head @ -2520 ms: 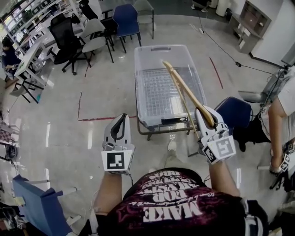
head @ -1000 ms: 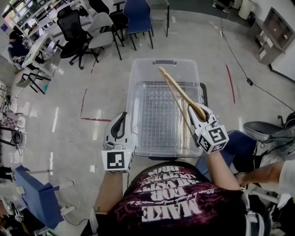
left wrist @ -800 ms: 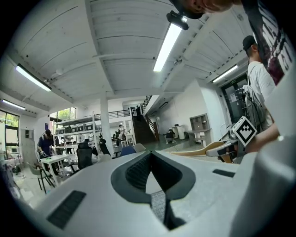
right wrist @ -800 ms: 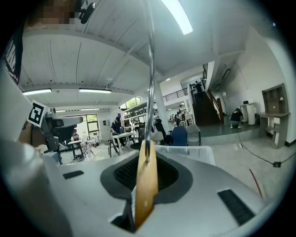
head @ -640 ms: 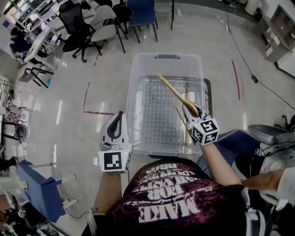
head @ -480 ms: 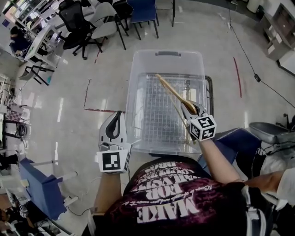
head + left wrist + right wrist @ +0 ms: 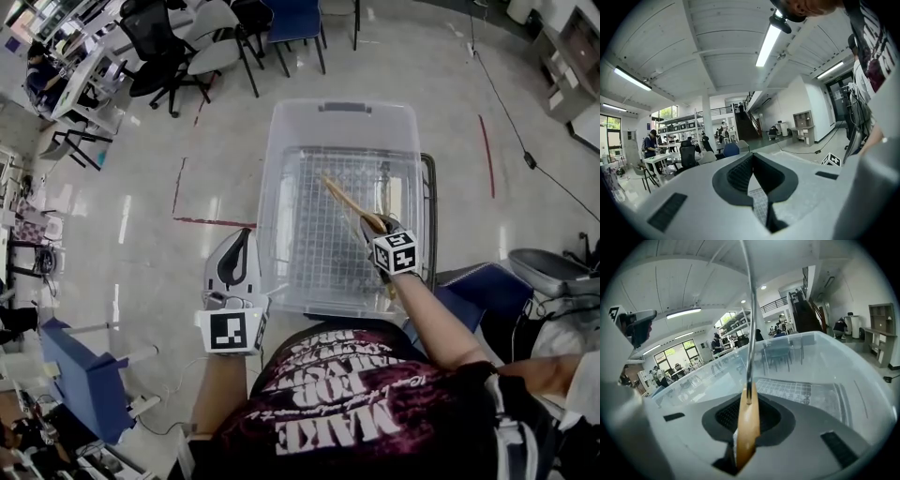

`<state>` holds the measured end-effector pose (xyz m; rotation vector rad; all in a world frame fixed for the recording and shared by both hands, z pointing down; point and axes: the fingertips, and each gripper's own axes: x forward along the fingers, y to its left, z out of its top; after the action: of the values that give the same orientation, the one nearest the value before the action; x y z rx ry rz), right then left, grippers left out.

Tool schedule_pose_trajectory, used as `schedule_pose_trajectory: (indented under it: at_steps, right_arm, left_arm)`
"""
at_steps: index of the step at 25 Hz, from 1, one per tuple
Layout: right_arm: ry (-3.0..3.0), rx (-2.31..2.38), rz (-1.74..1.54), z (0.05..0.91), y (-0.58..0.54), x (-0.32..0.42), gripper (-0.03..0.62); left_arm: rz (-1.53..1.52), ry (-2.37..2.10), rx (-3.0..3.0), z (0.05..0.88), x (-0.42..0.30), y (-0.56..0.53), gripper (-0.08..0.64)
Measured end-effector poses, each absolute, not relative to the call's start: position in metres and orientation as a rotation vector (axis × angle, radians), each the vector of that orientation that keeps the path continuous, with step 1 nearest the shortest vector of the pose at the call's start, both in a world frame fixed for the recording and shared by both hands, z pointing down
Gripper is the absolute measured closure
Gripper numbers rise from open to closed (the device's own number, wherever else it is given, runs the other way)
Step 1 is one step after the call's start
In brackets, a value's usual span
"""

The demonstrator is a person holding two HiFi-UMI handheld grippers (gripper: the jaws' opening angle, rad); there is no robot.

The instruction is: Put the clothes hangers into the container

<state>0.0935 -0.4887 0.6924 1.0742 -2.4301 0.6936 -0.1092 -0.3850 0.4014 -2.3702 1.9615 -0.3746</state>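
Note:
A wooden clothes hanger (image 7: 343,199) with a metal hook slants up and left inside the clear plastic container (image 7: 343,110). My right gripper (image 7: 373,224) is shut on its lower end, down within the container's near right part. In the right gripper view the wooden end (image 7: 747,427) sits pinched between the jaws, the wire hook (image 7: 749,310) rises straight ahead, and the container wall (image 7: 843,362) surrounds it. My left gripper (image 7: 240,242) hangs outside the container's left wall, jaws together with nothing in them (image 7: 757,199).
The container rests on a wire-grid cart with a metal frame (image 7: 433,216). Office chairs (image 7: 202,56) stand beyond it, a blue chair (image 7: 487,286) at the right, a blue stool (image 7: 80,384) at the lower left. Red tape (image 7: 211,223) marks the floor.
My right gripper has gone down and forward, carrying the hanger from above the container's rim to inside it. The left gripper has kept its place beside the left wall.

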Motion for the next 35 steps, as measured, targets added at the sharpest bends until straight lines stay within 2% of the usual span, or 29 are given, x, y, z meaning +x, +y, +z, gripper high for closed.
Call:
schedule_pose_trajectory:
  at_steps: [16,17,20,28,30,35]
  right_arm:
    - [-2.216,0.938,0.881,0.809,-0.493,0.069,0.526]
    - [-2.184,0.93,0.885,0.814,-0.489,0.07,0.514]
    - [-2.126,0.906,0.861,0.82,-0.482,0.069,0.336]
    - [-2.096,1.057,0.81,0.784,-0.478,0.096,0.248]
    - [-2.106,1.101,0.808,0.775,-0.472,0.098,0.21]
    - [-2.133,1.159,0.937,0.758,-0.456,0.102,0.181]
  left_arm:
    - [-0.44,1.995,-2.357,0.41,-0.106,-0.384,0.554]
    - [-0.445,2.001,-2.355,0.41,-0.106,-0.384,0.554]
    - [-0.455,1.983,-2.365,0.41,-0.105,-0.385,0.554]
    - [-0.44,1.92,-2.421,0.421,-0.11,-0.38,0.554]
    - [-0.417,1.903,-2.452,0.425,-0.118,-0.378,0.554]
    - [-0.371,1.807,-2.546,0.429,-0.131,-0.387,0.554]
